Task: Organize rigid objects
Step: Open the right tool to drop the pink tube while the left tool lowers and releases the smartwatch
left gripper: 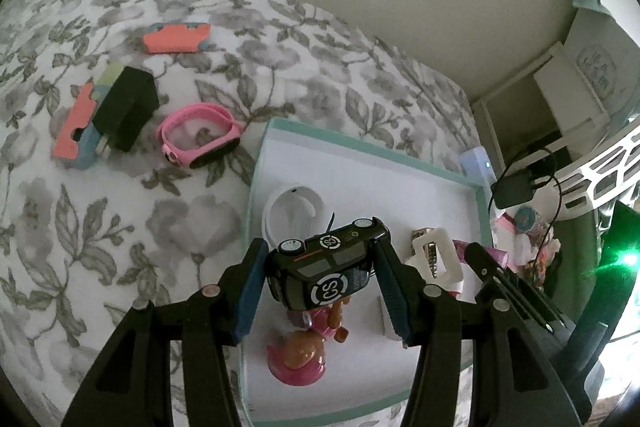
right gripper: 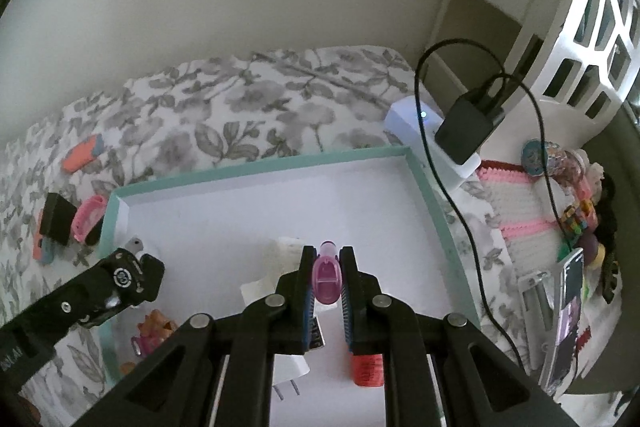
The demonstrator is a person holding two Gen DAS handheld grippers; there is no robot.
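Toy car (left gripper: pixel 326 267) is gripped by left gripper (left gripper: pixel 320 267), pink tube (right gripper: pixel 327 277) by right gripper (right gripper: pixel 327 267), over tray (right gripper: pixel 256 163) at frame centre, where doll (left gripper: pixel 304 351), white clip (left gripper: pixel 434 255) and red tube (right gripper: pixel 368 369) are held.

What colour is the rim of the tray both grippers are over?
Mint green, with a white floor; the tray rim shows best in the right wrist view.

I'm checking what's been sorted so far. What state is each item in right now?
Left gripper: shut on toy car, above tray.
Right gripper: shut on pink tube.
Hair clip: in tray.
Pink watch: on bedspread.
Black charger: on bedspread.
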